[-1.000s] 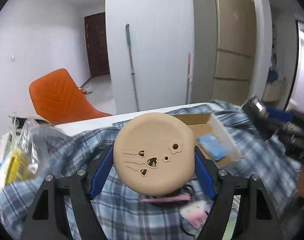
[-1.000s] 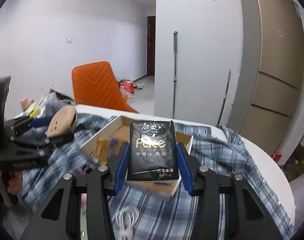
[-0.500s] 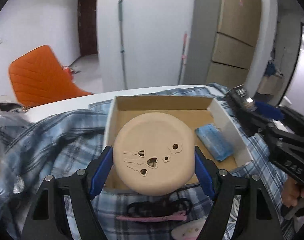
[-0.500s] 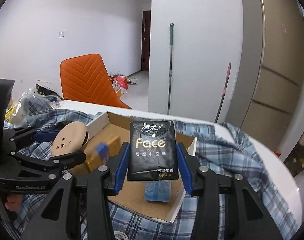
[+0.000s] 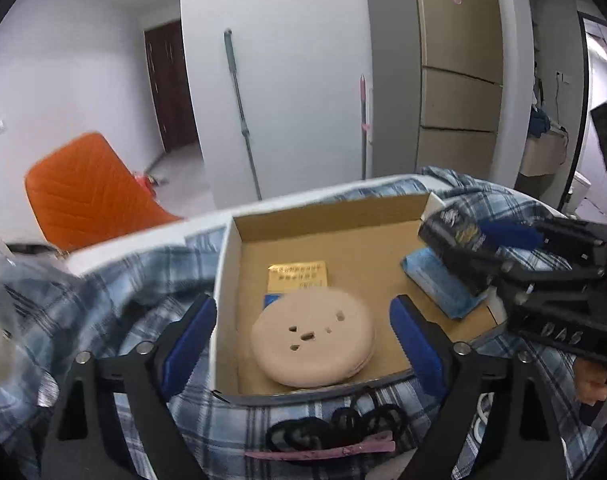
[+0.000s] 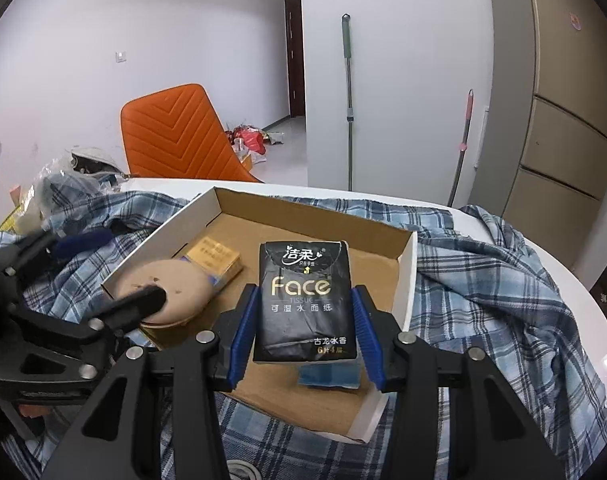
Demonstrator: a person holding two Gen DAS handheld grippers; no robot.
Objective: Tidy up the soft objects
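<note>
A round beige pad (image 5: 313, 338) lies flat in the near left corner of the cardboard box (image 5: 227, 280), partly over a gold pack (image 5: 297, 276). My left gripper (image 5: 303, 320) straddles the pad; its jaws are opening and the blue pads stand clear of it. My right gripper (image 6: 303, 298) is shut on a black tissue pack (image 6: 305, 304), held upright over the box (image 6: 409, 272), just above a blue pack (image 6: 329, 374). In the right wrist view the pad (image 6: 163, 292) sits behind one finger of the left gripper (image 6: 115, 270).
The box rests on a blue plaid cloth (image 5: 123, 292) over a white table (image 6: 503, 232). Black hair ties and a pink clip (image 5: 335, 428) lie on the cloth in front of the box. A plastic bag (image 6: 59, 184) sits far left, with an orange chair (image 6: 175, 136) behind the table.
The left gripper has opened and let go of the beige pad, which now lies in the box. The right gripper has carried the tissue pack down and over the box.
</note>
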